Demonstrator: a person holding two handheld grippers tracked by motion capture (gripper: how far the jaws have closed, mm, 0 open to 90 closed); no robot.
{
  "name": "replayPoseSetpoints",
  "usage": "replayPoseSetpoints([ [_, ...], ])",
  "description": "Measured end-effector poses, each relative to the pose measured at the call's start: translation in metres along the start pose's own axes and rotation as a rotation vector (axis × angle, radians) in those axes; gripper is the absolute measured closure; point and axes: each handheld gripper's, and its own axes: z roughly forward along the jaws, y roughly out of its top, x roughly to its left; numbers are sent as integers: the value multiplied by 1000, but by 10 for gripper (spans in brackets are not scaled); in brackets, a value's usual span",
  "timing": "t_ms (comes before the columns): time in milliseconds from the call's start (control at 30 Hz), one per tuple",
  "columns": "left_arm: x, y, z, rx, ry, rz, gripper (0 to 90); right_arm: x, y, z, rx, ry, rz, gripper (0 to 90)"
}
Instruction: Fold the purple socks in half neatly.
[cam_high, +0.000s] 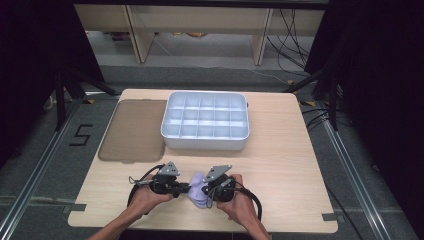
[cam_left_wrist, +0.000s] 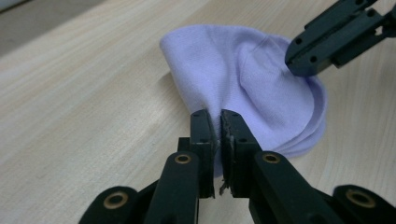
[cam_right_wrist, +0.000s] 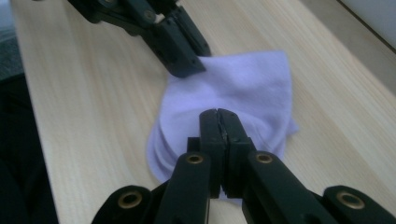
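Observation:
A small lilac cloth (cam_high: 199, 181) lies folded on the wooden table near its front edge, between my two grippers. In the left gripper view my left gripper (cam_left_wrist: 219, 114) is shut on a raised fold of the cloth (cam_left_wrist: 243, 79), and the right gripper (cam_left_wrist: 299, 60) pinches the cloth's far side. In the right gripper view my right gripper (cam_right_wrist: 218, 112) has its jaws pressed together over the cloth (cam_right_wrist: 247, 84), with the left gripper (cam_right_wrist: 187, 67) biting the opposite edge. From above, the left gripper (cam_high: 189, 189) and right gripper (cam_high: 204, 191) face each other.
A white tray (cam_high: 205, 142) divided into several compartments stands at the table's middle back. A flat brown lid (cam_high: 132, 130) lies to its left. Bare wood (cam_high: 290, 165) stretches to the right of the hands.

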Motion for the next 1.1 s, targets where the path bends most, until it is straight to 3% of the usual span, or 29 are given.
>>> replayPoseSetpoints([
  [67, 0, 1, -3, 4, 11, 23, 837, 1, 2, 1, -27, 21, -12, 896],
  [167, 0, 2, -5, -3, 21, 31, 837, 4, 3, 4, -25, 28, 0, 897],
  [233, -2, 3, -6, -3, 30, 33, 837, 7, 4, 9, -26, 46, -21, 896],
  [267, -3, 3, -7, -1, 33, 54, 837, 8, 4, 11, -23, 64, -22, 897],
  [367, -7, 3, -6, -8, 43, 59, 837, 9, 2, 25, 32, 49, -31, 898],
  [400, -7, 4, -7, 10, 47, 91, 837, 8, 0, 28, 35, 47, -43, 900],
  [567, -8, 5, -8, 11, 41, 96, 837, 7, 3, 21, 12, 42, -33, 897],
  [633, -8, 4, -7, 2, 44, 88, 837, 8, 7, 18, -11, 40, -8, 898],
  [700, -9, 5, -7, -3, 43, 84, 837, 8, 8, 19, -20, 52, -28, 898],
  [767, -10, 5, -7, -5, 43, 76, 836, 12, 8, 31, 31, 50, -50, 898],
  [800, -10, 6, -9, 10, 50, 114, 836, 13, 7, 36, 30, 51, -61, 900],
  [900, -11, 6, -9, 7, 55, 112, 836, 11, 9, 34, 33, 54, -54, 900],
  [933, -11, 6, -10, 22, 67, 135, 836, 8, 10, 32, 26, 46, -47, 900],
  [1000, -12, 6, -9, 18, 59, 125, 836, 6, 10, 31, 12, 42, -36, 900],
  [1067, -13, 7, -10, 29, 65, 149, 836, -7, 11, 25, -12, 2, -18, 900],
  [1100, -13, 7, -10, 29, 65, 149, 837, -7, 11, 25, -12, 2, -18, 900],
])
